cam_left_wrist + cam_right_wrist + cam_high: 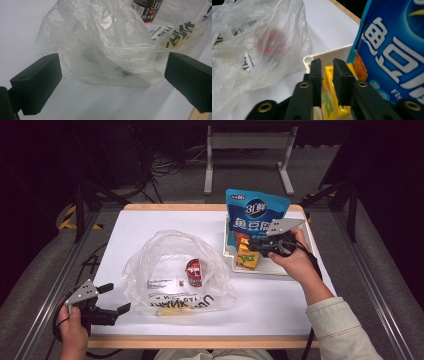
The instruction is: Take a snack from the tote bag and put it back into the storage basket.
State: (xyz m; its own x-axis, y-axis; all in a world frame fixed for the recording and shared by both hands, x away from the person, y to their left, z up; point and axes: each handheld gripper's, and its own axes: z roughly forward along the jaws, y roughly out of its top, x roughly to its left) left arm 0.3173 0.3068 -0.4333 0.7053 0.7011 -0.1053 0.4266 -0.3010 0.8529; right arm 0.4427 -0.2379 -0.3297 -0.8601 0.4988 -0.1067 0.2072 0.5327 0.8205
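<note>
High view: the right gripper (256,246) reaches into the white tray (227,251) at the bench's three o'clock, while the left gripper (116,297) sits released at seven. Left gripper view: jaws spread wide before the clear plastic bag (105,42). Right gripper view: jaws clenched on the yellow packet (329,100), upright on edge, long axis pointing away.

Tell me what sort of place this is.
Probably a lab or recording workspace, not a home: a white table edged by metal rails, loose cables on grey floor, dark surroundings, and a metal stand behind.

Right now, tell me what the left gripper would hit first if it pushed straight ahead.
The left gripper, jaws wide open, points at the clear plastic bag. Its crumpled near side would probably come first, with bare table between them.
</note>
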